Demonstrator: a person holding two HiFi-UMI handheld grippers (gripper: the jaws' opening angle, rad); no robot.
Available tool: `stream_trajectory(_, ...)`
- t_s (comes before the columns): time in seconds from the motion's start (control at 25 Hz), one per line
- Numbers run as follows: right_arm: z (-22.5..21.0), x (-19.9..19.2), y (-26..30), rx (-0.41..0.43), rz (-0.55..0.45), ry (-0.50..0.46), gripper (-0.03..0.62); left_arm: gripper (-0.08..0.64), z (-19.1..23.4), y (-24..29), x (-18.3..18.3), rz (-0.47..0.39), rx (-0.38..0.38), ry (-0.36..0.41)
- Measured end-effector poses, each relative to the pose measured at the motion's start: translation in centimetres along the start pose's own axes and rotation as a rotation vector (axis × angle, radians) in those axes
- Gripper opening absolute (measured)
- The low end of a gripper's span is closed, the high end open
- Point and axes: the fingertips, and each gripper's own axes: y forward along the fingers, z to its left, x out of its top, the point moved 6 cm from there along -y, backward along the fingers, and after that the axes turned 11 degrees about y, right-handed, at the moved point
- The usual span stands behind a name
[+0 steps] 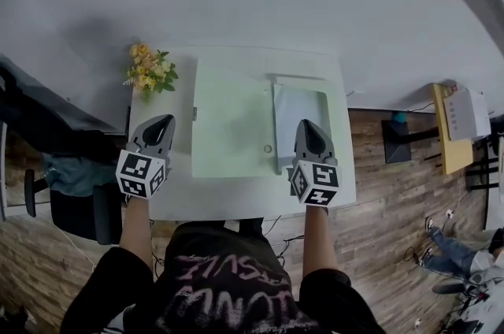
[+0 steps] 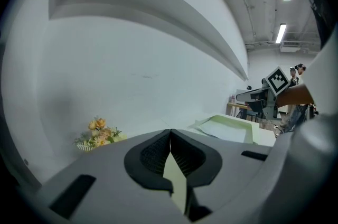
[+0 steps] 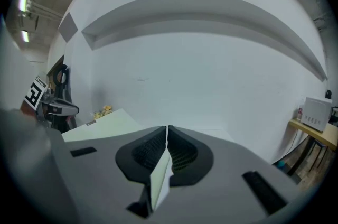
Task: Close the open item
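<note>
Left gripper [image 1: 165,120] and right gripper [image 1: 308,124] have fingers together; open box [image 1: 232,120] between them.

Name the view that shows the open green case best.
The head view: the pale green case lies whole on the table, seen from above. The left gripper view catches it low and side-on at right; the right gripper view shows only one pale panel.

A pale green, flat rectangular case [image 1: 264,120] lies open in the middle of a white table [image 1: 169,191]. Its broad lid [image 1: 230,116] is swung to the left and seems raised at a slant, with a small round button [image 1: 268,149] near one corner. The grey-blue interior [image 1: 303,116] lies exposed on the right.
</note>
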Motion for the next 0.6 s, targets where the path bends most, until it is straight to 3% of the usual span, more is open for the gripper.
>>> stream_trajectory(0.32,-0.8,0.0,1.9,0.046,0.027,-0.027,0.026,0.015,-1.2,1.2,-1.4,0.07,-0.003,0.031)
stream_trajectory(0.6,-1.3,-1.0,2.4,0.017,0.05,-0.021,0.026,0.017,-1.5,2.9,-2.7,0.088,-0.052,0.016)
